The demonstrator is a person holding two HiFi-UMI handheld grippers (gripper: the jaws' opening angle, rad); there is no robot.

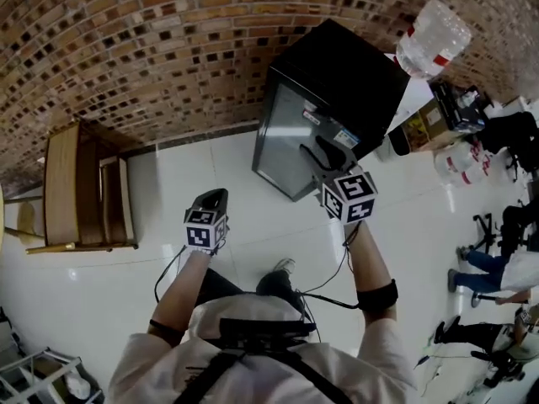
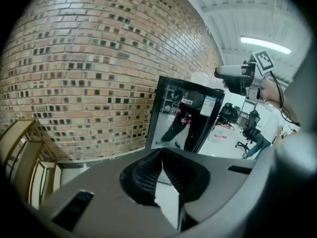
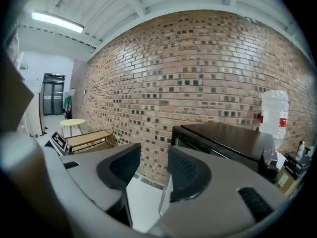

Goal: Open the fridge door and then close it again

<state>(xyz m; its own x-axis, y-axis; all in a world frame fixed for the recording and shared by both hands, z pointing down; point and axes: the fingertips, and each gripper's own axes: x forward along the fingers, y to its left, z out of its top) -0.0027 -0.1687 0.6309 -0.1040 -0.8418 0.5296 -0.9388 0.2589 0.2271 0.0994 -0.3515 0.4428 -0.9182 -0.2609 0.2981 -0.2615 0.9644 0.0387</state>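
Fridge: small black box on the floor, at the floor's wall-side edge, set at an angle to the brick wall. Door looks shut, flush with the body.

Handling, my read:
- The body is heavy and rigid and won't shift.
- The door is light and stiff and swings on a hinge. The seal will probably resist first, then let go.
- The front is glossy glass, slippery and easy to scratch, so don't pinch the face.
- Take it at the free vertical edge or the top lip. I can't make out a handle, because the right gripper covers that corner in the head view.

Right gripper: fingers apart, nothing between them. It sits just beside the fridge's front top corner, looking along the door face. The door edge shows low in the gap, behind the fingers, and isn't touching as far as I can tell.

Left gripper: fingers closed on nothing. It's well apart from the fridge, pointing at the door from out over the floor.
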